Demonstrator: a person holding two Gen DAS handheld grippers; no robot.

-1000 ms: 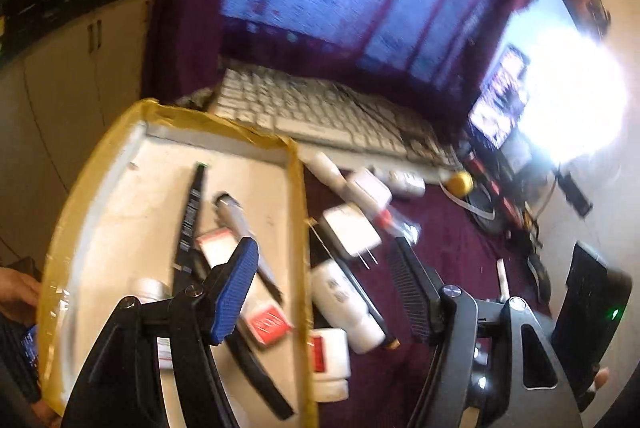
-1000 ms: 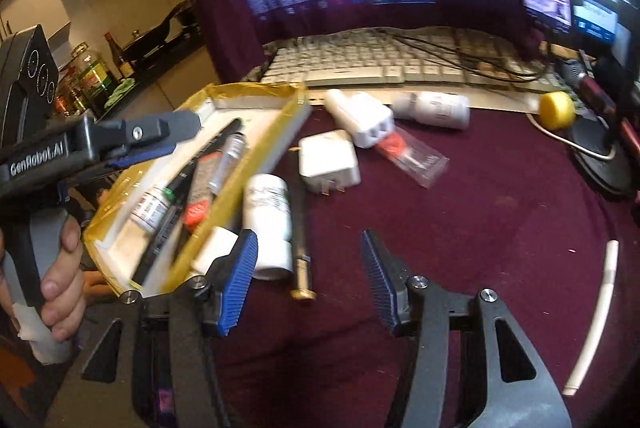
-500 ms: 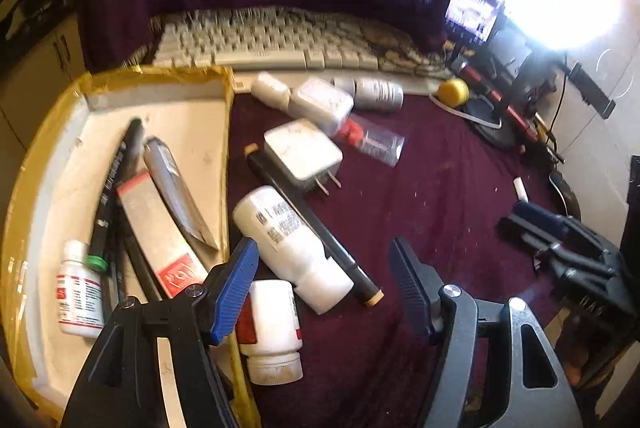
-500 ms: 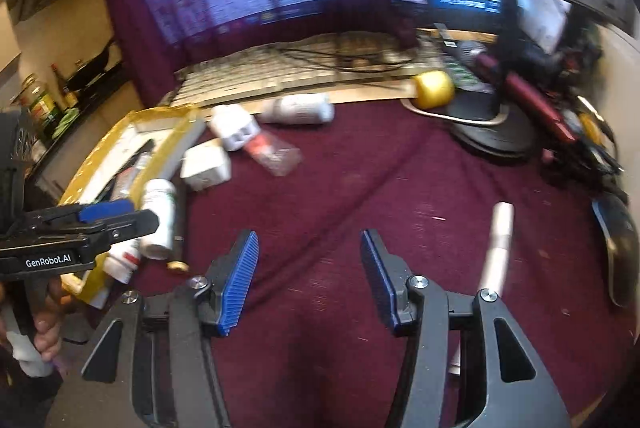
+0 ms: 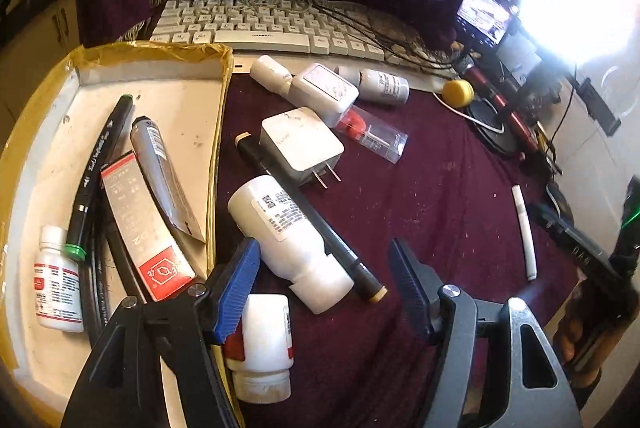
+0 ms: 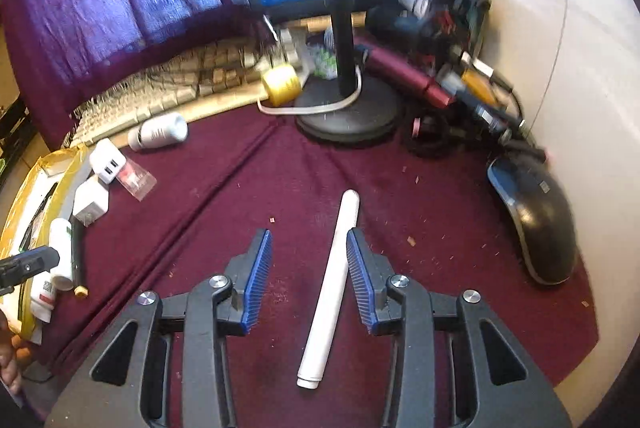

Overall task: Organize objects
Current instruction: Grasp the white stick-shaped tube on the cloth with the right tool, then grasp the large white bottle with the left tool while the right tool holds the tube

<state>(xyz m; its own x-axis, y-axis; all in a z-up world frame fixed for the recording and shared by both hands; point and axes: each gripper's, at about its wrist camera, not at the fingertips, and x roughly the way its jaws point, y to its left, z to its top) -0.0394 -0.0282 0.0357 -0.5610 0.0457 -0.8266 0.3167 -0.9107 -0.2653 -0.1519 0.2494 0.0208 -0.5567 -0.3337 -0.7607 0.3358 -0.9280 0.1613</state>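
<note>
Right wrist view: I am closing my right claw around a white marker pen lying on the maroon cloth of the bench, well apart from the other clutter. The pen is sitting between my blue pads, nearer the right-hand one; I cannot tell whether that pad is touching it, and the left one is not. Judged light, stiff and smooth-barrelled, so likely to roll or swivel; I am taking it across the barrel near the middle. No writing legible on it. A black computer mouse is lying to its right.

Left wrist view: I am holding my left claw wide and empty above a white bottle with a printed code label, too small to read, lying just beside the yellow-taped tray. A black marker is lying against it, a white plug adapter beyond. A smaller red-labelled bottle is lying below my left pad. Inside the tray: a red-and-grey carton, a grey tube, a green-capped pen, a small dropper bottle; their lettering is unreadable.
</note>
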